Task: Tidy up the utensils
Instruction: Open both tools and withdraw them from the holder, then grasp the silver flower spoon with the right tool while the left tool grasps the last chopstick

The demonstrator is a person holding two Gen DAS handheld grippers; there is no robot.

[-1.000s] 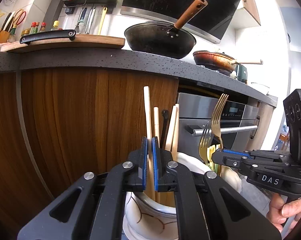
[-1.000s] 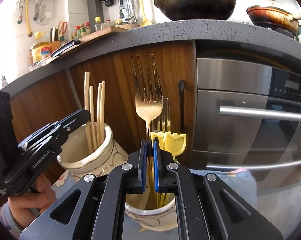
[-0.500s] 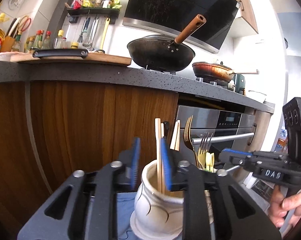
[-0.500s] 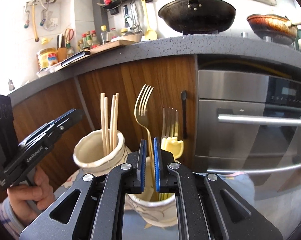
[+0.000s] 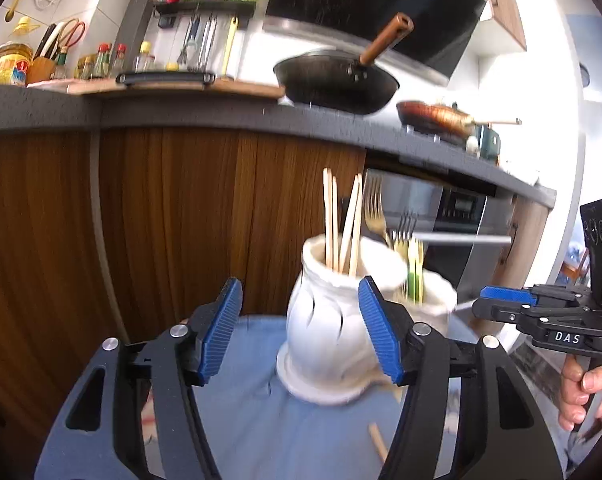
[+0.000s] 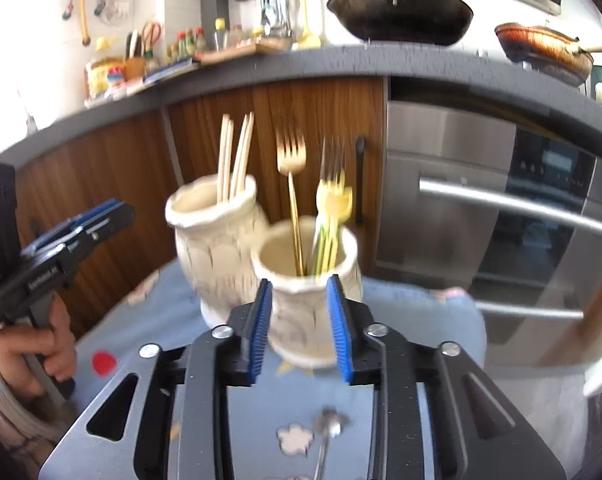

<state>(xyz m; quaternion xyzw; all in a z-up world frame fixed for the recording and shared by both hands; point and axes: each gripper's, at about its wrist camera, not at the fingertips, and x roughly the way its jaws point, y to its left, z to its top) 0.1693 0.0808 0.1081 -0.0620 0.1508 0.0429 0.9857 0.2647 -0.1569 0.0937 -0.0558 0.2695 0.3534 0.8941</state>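
Two cream ceramic holders stand on a blue cloth. The left holder (image 5: 325,328) (image 6: 217,240) holds several wooden chopsticks (image 5: 341,220) (image 6: 235,156). The right holder (image 6: 307,292) (image 5: 433,304) holds a gold fork (image 6: 292,184) and yellow-green forks (image 6: 331,216). My left gripper (image 5: 299,328) is open and empty, just in front of the chopstick holder. My right gripper (image 6: 299,328) is open and empty, its fingers either side of the fork holder's front. Each gripper also shows in the other view, the right in the left wrist view (image 5: 501,300) and the left in the right wrist view (image 6: 101,216).
A loose chopstick (image 5: 379,444) lies on the blue cloth (image 5: 241,420) near the left holder. A metal spoon (image 6: 327,436) lies on the cloth under my right gripper. Wooden cabinets (image 5: 161,220) and a steel oven (image 6: 481,208) stand close behind, under a dark counter.
Both grippers have opened and pulled back. The chopstick now stands in the left holder and the gold fork in the right holder, both let go.
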